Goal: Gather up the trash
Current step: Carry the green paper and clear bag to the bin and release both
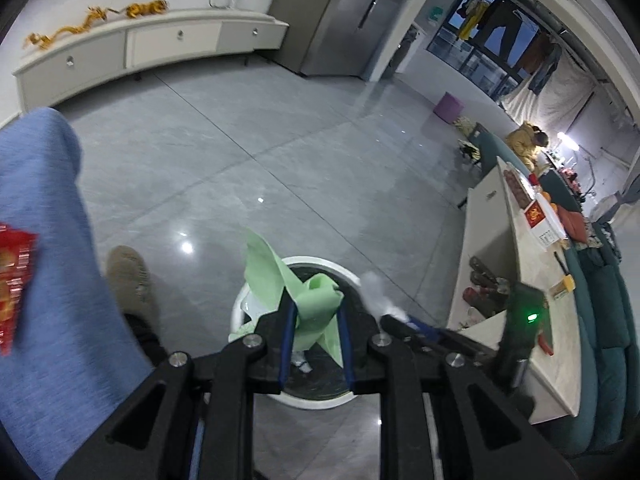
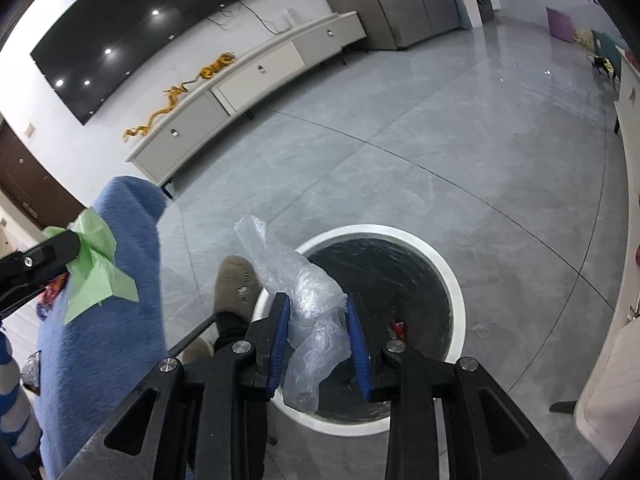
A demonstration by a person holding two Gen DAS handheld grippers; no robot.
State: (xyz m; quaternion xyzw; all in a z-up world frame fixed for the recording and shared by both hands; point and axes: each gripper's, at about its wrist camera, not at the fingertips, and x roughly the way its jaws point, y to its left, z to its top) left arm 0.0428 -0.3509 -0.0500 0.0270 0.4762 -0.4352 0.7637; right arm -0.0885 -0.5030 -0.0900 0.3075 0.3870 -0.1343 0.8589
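Grey glossy floor tiles [image 1: 280, 152] filled the room, with a long white cabinet [image 1: 140, 48] along the far wall and a big dark screen [image 2: 132, 28] above it. On the floor stood a round white trash bin [image 2: 456, 300] with a dark liner inside; some red scrap [image 2: 397, 329] lay at its bottom.

Over the bin, the left gripper [image 1: 316, 336] was closed on a crumpled green paper [image 1: 296, 292], which stuck out between the blue pads and rose above them. In the right wrist view the same paper [image 2: 96, 276] and the black fingers appeared at the left edge, in front of a blue trouser leg [image 2: 116, 320].

Nearby, the right gripper [image 2: 320, 340] held a crumpled clear plastic film [image 2: 308, 296] between its blue pads; both pads pressed on the film, and it hung above the near rim of the bin. In the left wrist view this film [image 1: 376, 288] showed as a pale blur beside the bin rim [image 1: 344, 268].

One beige slipper [image 2: 236, 280] of the person stood on the tiles just beside the bin. To the right, a low pale table [image 1: 536, 280] carried a red and white box [image 1: 540, 216] and other small things, and a teal sofa [image 1: 604, 320] stood behind it.
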